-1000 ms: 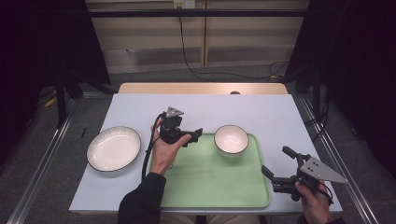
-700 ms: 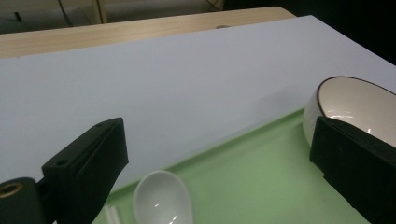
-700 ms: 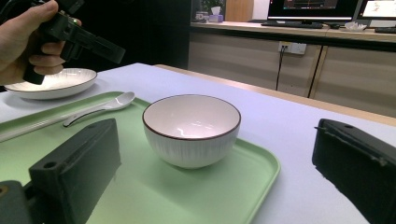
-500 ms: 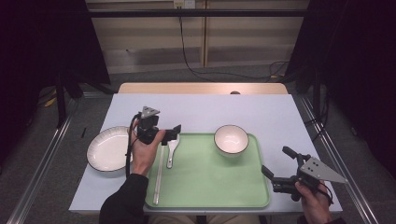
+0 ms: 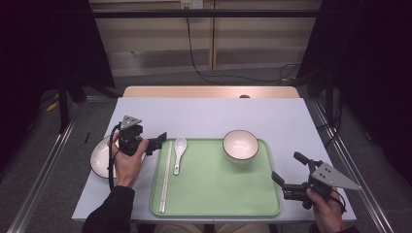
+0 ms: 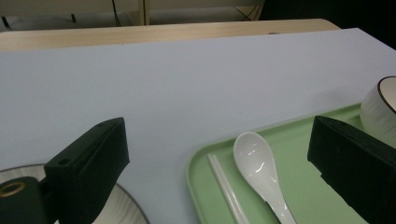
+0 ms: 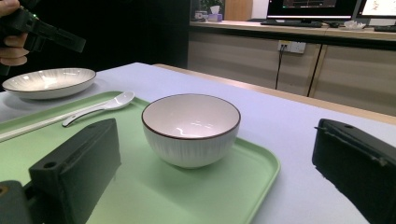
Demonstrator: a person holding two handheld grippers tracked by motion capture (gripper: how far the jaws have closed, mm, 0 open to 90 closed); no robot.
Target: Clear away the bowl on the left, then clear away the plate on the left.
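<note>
A green tray (image 5: 218,194) holds a white bowl (image 5: 240,144) at its far right, a white spoon (image 5: 179,153) and white chopsticks (image 5: 165,177) at its left. A white plate (image 5: 99,160) lies on the table left of the tray. My left gripper (image 5: 156,143) hovers open and empty between the plate and the tray's left edge; in its own view the spoon (image 6: 261,172) and chopsticks (image 6: 229,196) lie ahead of the left gripper (image 6: 217,140). My right gripper (image 5: 289,168) rests open at the tray's right edge, with the right gripper (image 7: 217,135) pointed at the bowl (image 7: 191,128).
The pale blue tabletop (image 5: 204,116) stretches bare beyond the tray to a wooden strip (image 5: 209,92) at its far edge. In the right gripper view the plate (image 7: 49,81) sits far left, with the other hand's gripper (image 7: 42,32) above it. Cabinets and a cable stand behind.
My left gripper has moved left, from over the tray's left part to the plate's edge, uncovering the spoon and chopsticks. The right gripper has stayed still.
</note>
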